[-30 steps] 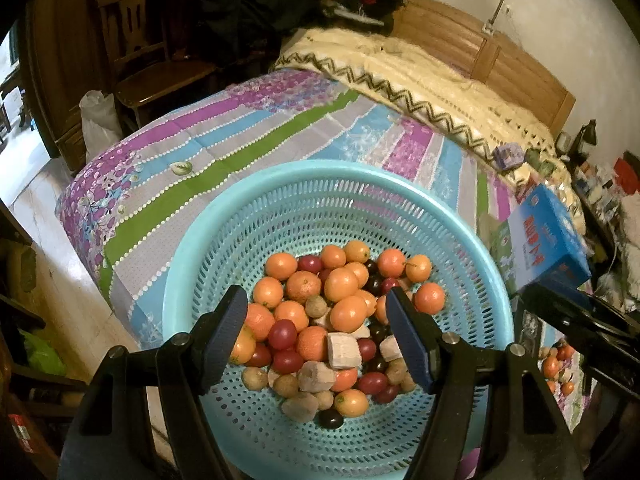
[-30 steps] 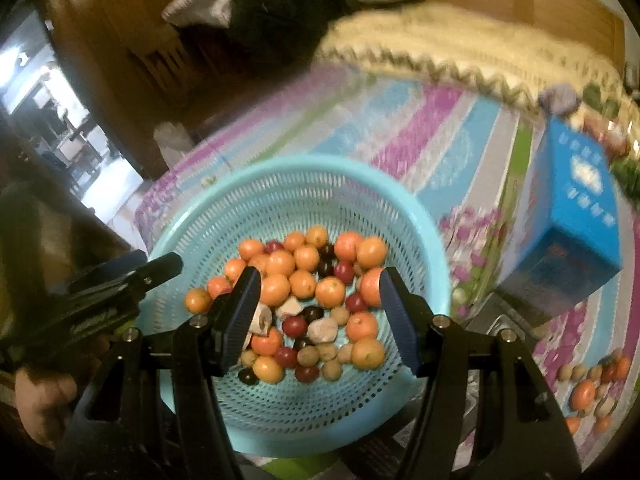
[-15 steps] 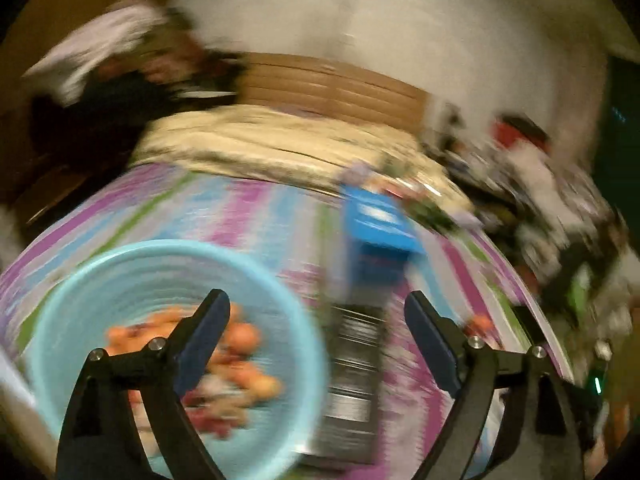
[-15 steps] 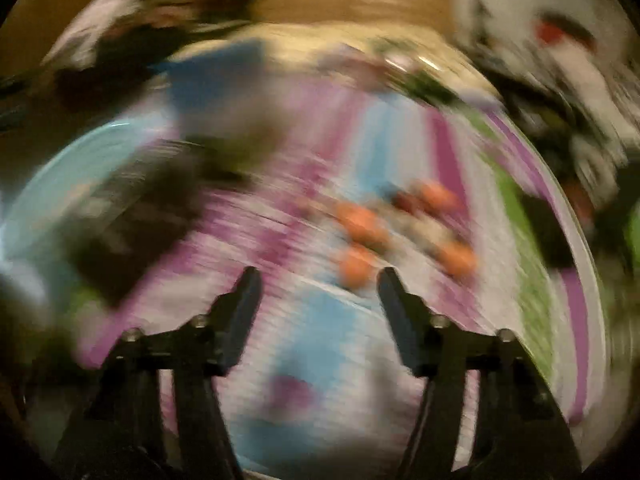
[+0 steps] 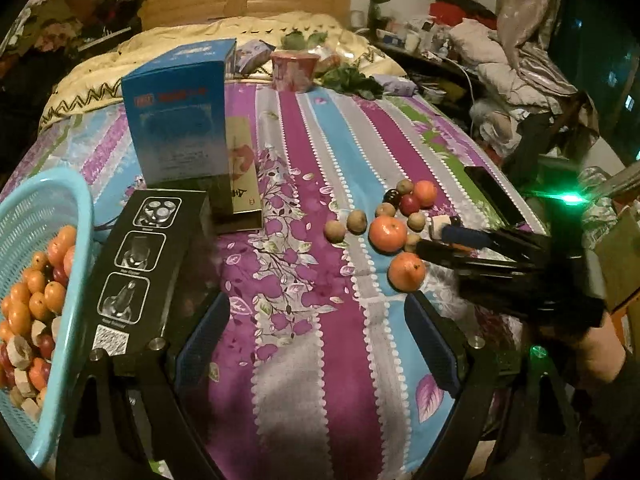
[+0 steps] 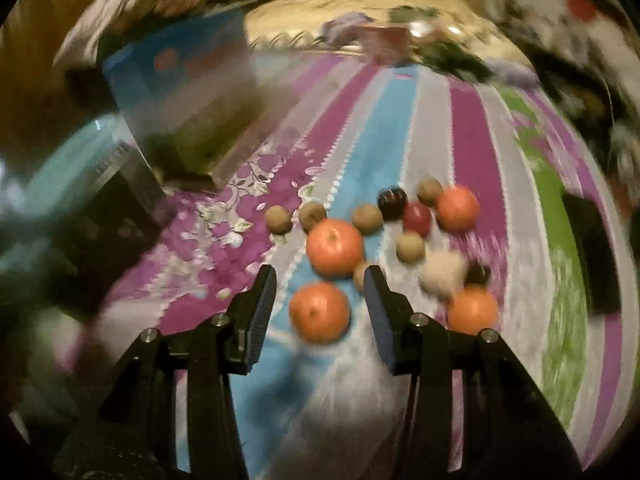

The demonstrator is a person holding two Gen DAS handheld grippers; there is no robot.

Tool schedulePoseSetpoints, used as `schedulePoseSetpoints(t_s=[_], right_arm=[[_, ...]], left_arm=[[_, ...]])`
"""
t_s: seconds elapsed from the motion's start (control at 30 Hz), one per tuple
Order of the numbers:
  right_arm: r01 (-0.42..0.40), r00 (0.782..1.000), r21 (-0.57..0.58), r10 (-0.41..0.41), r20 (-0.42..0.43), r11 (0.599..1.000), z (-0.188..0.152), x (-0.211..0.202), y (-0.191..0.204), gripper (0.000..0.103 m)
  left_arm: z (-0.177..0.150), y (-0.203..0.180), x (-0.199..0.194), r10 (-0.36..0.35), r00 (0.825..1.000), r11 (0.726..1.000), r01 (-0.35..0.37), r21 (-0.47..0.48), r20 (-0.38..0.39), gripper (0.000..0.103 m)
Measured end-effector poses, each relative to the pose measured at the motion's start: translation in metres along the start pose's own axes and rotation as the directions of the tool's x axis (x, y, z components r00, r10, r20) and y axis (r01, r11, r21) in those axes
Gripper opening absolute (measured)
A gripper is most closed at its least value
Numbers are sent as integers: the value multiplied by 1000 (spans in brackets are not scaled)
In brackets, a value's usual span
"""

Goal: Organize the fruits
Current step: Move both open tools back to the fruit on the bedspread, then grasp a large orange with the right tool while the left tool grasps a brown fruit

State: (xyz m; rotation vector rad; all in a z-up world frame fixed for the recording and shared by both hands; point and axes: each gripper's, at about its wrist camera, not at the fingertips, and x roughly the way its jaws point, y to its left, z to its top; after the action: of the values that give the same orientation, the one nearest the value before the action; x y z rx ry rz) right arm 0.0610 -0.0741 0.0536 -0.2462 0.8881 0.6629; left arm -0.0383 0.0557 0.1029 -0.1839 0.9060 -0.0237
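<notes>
Loose fruit lies on the striped bedsheet: oranges (image 5: 387,233), small brown fruits (image 5: 356,222), a red one (image 5: 410,204) and a dark one. My right gripper (image 6: 320,300) hovers low over this pile, jaws closing, with one orange (image 6: 319,312) between them; a narrow gap shows on both sides of it. In the left wrist view the right gripper (image 5: 436,240) reaches in from the right above that orange (image 5: 406,272). My left gripper (image 5: 316,308) stands wide open over bare sheet, holding nothing. The turquoise basket (image 5: 80,240), full of fruit (image 5: 36,292), sits at the far left.
A black box (image 5: 140,264) lies beside the basket, with a blue box (image 5: 180,112) and a gold box (image 5: 240,172) behind it. A red bowl (image 5: 294,70) stands near the pillows. A dark flat slab (image 5: 496,196) lies at the bed's right edge. A person's hand (image 5: 596,356) holds the right gripper.
Both views have swung right, away from the basket to the loose fruit on the sheet. The left jaws have spread wider. The right jaws have narrowed and now flank an orange.
</notes>
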Motion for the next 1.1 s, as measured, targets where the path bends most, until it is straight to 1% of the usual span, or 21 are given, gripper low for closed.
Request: schedulePoseSetpoints(t_s=[0.07,0.13,0.17,0.2,0.27,0.3,0.33,0.4,0.53,0.6,0.67,0.7,0.73,0.77,0.83,0.9,0.93,1.0,1.1], right_arm=[[21,999,-12,-22,-26,1000,8,20,-8,47],[34,994,0,-33,-100,999,11,42,-16,47],[29,991,3,-29,-131,1000,11,50,-19,53],[13,990,12,-12,-143,1000,12,55,-20,59],[6,989,10,-4,-149,1000,10,56,-19,58],[3,989,1,-3,-149,1000,9,56,-17,55],[5,989,-3,-5,-151,1000,9,55,-15,54],[1,988,3,-1,-152,1000,8,53,-15,54],[-27,989,49,34,-141,998,8,48,-18,56],[-24,989,44,30,-143,999,11,54,-15,57],[-5,988,21,8,-153,1000,13,62,-14,55],[-12,988,23,15,-155,1000,15,64,-15,47],[-32,989,35,36,-146,999,16,62,-17,44],[-39,990,50,45,-136,998,18,58,-20,43],[-28,996,81,35,-84,996,19,41,-28,43],[-31,999,138,36,-37,990,15,20,-41,43],[-28,999,173,31,-15,985,11,9,-48,43],[-22,1000,215,21,6,976,2,-5,-57,44],[-14,1000,242,14,4,970,-13,-14,-65,44]], left_arm=[[-3,-3,4,5,1000,1000,-5,0,-1,90],[-3,-3,9,2,1000,1000,-2,-7,-7,90],[-2,-3,13,-4,1000,1000,4,-13,-13,90],[-1,-4,19,-6,1000,1000,5,-15,-17,90],[1,-5,29,-18,1000,1000,18,-16,-23,90],[3,-7,33,-24,999,1000,23,-16,-25,90],[4,-9,38,-29,999,999,29,-15,-23,90],[8,-12,50,-32,999,999,32,-15,-31,89],[11,-11,66,-29,999,999,28,-36,-40,89],[11,-9,74,-28,998,998,25,-50,-49,89],[11,-7,83,-31,998,998,27,-62,-56,89],[11,-8,89,-35,998,997,31,-65,-60,87],[11,-8,93,-38,997,997,34,-65,-65,85],[11,-10,98,-44,997,997,40,-64,-70,80],[13,-12,109,-59,996,996,54,-66,-69,75],[15,-11,119,-74,996,995,70,-74,-57,66],[16,-11,125,-79,995,994,74,-84,-57,64],[19,-9,136,-89,994,991,83,-104,-56,53],[24,-8,151,-79,995,991,71,-115,-67,49]])
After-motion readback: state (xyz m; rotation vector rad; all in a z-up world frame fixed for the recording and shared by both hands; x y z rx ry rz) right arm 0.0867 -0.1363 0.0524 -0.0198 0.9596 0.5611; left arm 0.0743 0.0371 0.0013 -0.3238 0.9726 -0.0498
